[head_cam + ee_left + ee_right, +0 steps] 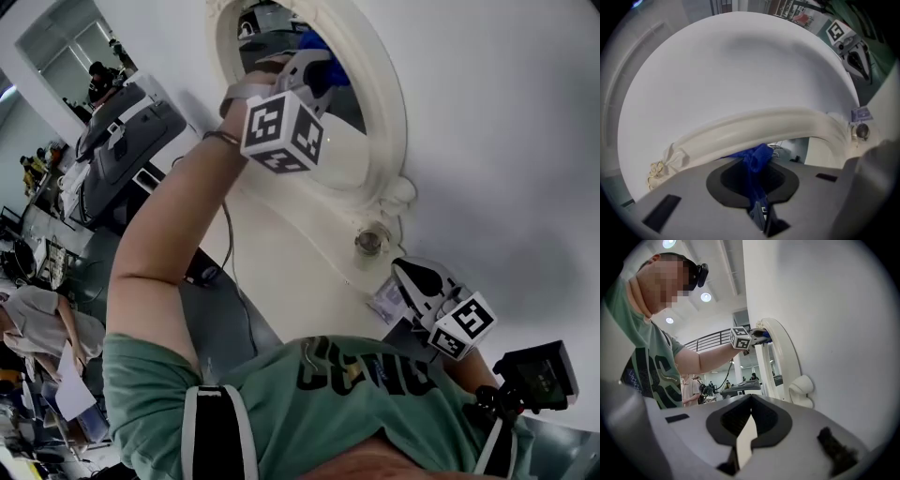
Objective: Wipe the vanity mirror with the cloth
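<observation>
Left hand-held gripper (305,70): you are holding it up at the top of the vanity mirror (352,150), jaws clamped on the cloth (328,66). In the left gripper view the blue cloth (757,159) is bunching out past the jaw tips, right against the inner edge of the white frame (764,122).

Right hand-held gripper (412,277): you are keeping it low, beside the lower end of the frame, jaws together, nothing between them.

Handling, as judged: the cloth is looking soft, light and limp, so only the wad ahead of the jaws is doing any wiping. A grip near the folded middle is suiting it, with enough left free to pad the glass. The mirror is rigid and breakable, and hard jaw tips are likely to scratch it, so press lightly.

Hard to make out: the gripper cube is covering the contact between cloth and glass in the head view. The frame's top is running off the picture. Smears on the glass cannot be told.
</observation>
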`<state>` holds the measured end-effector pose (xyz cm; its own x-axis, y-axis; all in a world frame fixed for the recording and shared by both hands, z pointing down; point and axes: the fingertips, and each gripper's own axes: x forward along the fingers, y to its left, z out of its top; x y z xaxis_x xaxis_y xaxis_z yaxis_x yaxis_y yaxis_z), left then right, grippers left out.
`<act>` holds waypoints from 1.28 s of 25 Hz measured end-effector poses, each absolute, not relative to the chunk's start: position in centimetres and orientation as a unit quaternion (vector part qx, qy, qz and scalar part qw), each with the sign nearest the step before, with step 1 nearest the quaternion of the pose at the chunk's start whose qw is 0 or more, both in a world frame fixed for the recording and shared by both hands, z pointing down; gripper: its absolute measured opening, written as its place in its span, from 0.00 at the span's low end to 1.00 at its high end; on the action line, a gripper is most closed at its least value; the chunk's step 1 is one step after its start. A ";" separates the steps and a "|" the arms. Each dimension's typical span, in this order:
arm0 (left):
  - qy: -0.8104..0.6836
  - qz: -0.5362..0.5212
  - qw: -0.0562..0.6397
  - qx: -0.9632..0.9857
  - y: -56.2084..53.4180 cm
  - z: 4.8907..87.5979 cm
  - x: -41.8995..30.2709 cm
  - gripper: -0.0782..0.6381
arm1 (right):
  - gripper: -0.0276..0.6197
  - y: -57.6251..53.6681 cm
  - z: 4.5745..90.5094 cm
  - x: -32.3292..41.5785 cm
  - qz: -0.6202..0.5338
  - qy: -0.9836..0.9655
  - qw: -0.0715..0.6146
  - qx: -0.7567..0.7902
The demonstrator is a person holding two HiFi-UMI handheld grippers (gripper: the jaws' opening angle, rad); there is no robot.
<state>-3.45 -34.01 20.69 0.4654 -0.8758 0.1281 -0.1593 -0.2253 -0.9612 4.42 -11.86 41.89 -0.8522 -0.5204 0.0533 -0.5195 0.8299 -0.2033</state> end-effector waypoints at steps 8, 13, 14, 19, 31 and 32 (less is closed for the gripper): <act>0.289 -0.394 0.516 -0.703 -30.7 30.1 0.3 0.19 | 0.06 -11.5 41.3 3.8 -0.106 0.959 -0.002 -0.263; 0.241 -0.454 0.539 -0.667 -30.2 38.4 0.2 0.19 | 0.06 -11.5 42.2 3.3 -0.125 0.958 -0.007 -0.258; 0.228 -0.465 0.539 -0.665 -30.0 40.3 0.1 0.19 | 0.06 -11.3 42.5 3.4 -0.132 0.957 -0.011 -0.259; 0.168 -0.531 0.516 -0.651 -30.5 49.0 -1.9 0.18 | 0.06 -11.3 42.5 3.6 -0.147 0.952 -0.020 -0.269; 0.155 -0.651 0.404 -0.623 -34.9 61.4 -11.0 0.18 | 0.06 -12.0 43.4 4.2 -0.151 0.947 -0.025 -0.283; 0.167 -0.646 0.384 -0.638 -34.8 61.6 -11.1 0.18 | 0.06 -12.1 43.1 4.2 -0.152 0.947 -0.020 -0.281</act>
<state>-11.06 -34.82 61.57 0.1090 -0.7099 0.6958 0.2828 -0.6489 -0.7063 4.17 -12.05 43.11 -0.8412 -0.5264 0.1238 -0.5387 0.7958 -0.2764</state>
